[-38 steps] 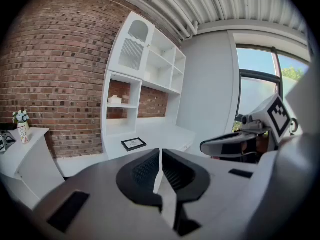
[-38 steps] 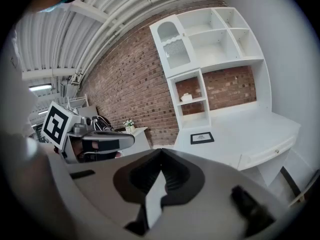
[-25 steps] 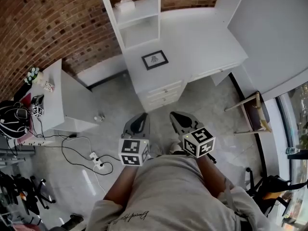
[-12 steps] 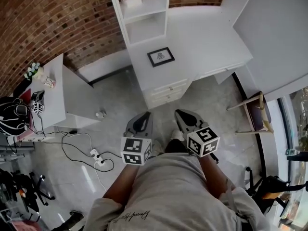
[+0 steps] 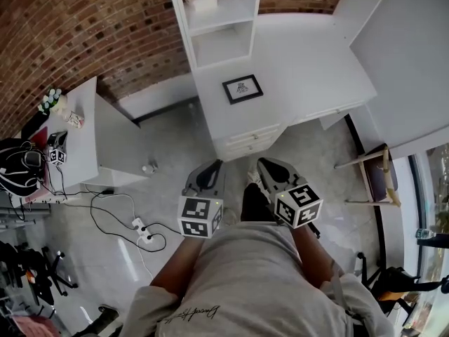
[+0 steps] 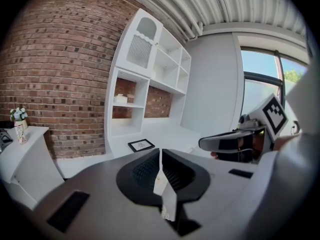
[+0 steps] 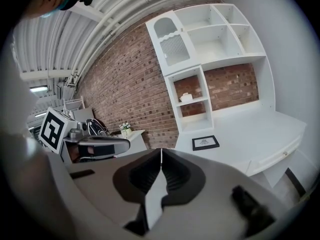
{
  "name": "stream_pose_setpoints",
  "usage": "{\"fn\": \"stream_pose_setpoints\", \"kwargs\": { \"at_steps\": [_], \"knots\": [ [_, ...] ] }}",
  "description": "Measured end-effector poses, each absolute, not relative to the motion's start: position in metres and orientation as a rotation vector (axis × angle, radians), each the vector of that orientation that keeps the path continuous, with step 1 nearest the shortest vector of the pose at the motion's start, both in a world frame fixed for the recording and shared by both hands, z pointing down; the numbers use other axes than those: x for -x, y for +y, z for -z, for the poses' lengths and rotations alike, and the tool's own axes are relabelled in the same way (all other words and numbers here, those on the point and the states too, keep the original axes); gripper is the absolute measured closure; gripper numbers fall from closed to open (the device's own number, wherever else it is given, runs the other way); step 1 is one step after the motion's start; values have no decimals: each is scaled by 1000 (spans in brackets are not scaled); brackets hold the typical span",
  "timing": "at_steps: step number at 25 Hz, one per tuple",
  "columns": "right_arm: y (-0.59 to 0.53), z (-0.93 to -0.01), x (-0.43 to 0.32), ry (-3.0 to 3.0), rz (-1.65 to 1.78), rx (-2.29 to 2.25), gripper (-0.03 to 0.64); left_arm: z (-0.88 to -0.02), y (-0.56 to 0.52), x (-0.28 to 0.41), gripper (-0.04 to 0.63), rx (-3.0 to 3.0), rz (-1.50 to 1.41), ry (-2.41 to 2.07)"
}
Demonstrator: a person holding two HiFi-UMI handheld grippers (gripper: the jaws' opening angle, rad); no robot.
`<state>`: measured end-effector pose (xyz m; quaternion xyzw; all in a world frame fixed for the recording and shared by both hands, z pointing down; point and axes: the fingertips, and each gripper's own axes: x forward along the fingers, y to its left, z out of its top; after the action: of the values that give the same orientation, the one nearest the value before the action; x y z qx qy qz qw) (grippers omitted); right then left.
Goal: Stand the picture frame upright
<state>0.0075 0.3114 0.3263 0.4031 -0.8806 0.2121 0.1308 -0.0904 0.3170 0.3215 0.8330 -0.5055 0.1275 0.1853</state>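
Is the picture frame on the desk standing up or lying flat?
Lying flat. The frame faces up on the desk; the head view, looking down, shows its whole front.

The picture frame (image 5: 243, 89) is black, the desk (image 5: 309, 62) white.

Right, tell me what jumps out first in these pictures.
A small black picture frame lies flat on the white desk, near the shelf unit against the brick wall. Both the left gripper and right gripper hang shut and empty, well short of it.
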Motion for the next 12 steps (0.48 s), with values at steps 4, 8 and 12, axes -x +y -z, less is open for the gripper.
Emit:
{"fn": "stream_pose_setpoints", "kwargs": {
  "at_steps": [4, 8, 12],
  "knots": [
    [279, -332, -5, -2569, -623, -1142, 588, -326, 287, 91, 569, -2329, -364, -1441],
    [237, -338, -10, -2573, -636, -1116, 588, -332, 247, 88, 569, -2305, -367, -1463],
    [187, -341, -20, -2576, -641, -1087, 588, -336, 200, 81, 569, -2271, -363, -1490]
  ]
}}
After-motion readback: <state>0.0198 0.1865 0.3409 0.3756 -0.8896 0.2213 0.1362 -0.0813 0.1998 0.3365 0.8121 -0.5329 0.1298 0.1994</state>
